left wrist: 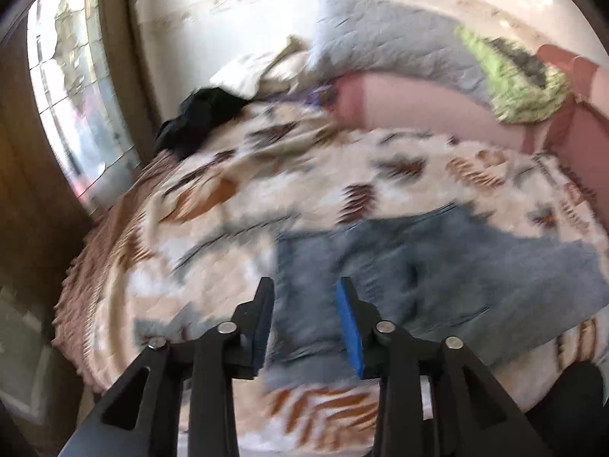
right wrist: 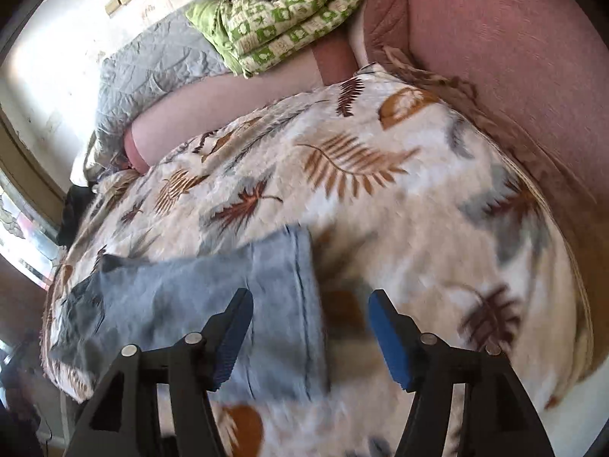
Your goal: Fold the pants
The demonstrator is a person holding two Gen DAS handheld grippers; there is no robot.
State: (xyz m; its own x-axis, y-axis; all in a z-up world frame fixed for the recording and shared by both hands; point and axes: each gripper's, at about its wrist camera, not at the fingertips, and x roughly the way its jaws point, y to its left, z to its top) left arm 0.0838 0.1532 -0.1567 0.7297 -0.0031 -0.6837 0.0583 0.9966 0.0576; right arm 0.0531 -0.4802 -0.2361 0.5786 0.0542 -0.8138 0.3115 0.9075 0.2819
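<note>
The fingers [left wrist: 348, 316] of the left gripper [left wrist: 304, 297] stand narrowly apart with nothing pressed between them, hovering over the near, left end of the pants [left wrist: 418, 270]; the fingers [right wrist: 384, 327] of the right gripper [right wrist: 310, 312] stand wider and are also empty, straddling the hemmed right edge of the pants [right wrist: 213, 304]; the grey-blue pants lie flat on the leaf-patterned blanket [right wrist: 380, 190] that covers the bed, near its front edge; their long axis seems to run across both views, left to right, so each of the 2 grippers sits over its own end; the left view is blurred, so I cannot tell which end is the waist; the next fold likely depends on pinching both ends evenly.
</note>
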